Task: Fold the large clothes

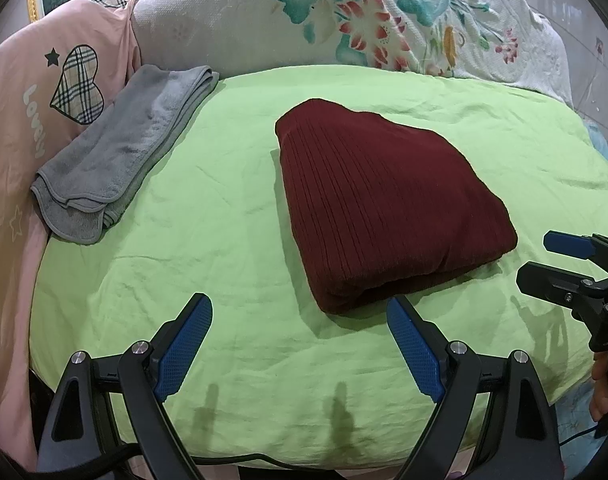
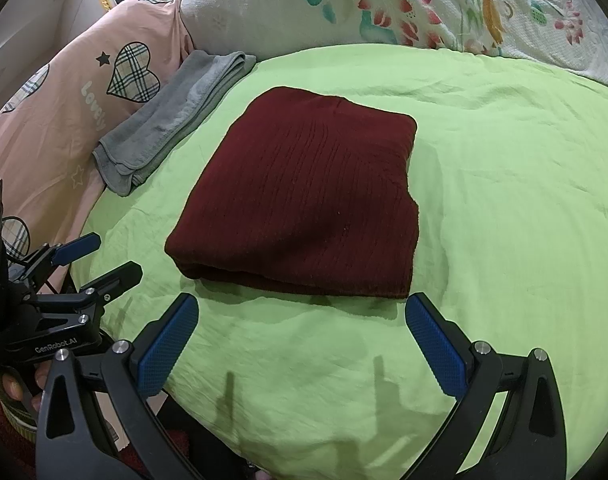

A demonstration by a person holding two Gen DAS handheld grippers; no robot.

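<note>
A dark red ribbed knit garment lies folded into a thick rectangle on the light green sheet. My left gripper hangs open just short of the garment's near left corner, nothing between its blue pads. My right gripper is open too, close to the garment's near edge and holding nothing. Each gripper shows in the other's view: the right gripper at the far right, the left gripper at the lower left, both with fingers apart.
A folded grey towel lies at the sheet's left edge. Behind it are a pink quilt with plaid hearts and a white floral bedspread. A person's hand holds the right gripper.
</note>
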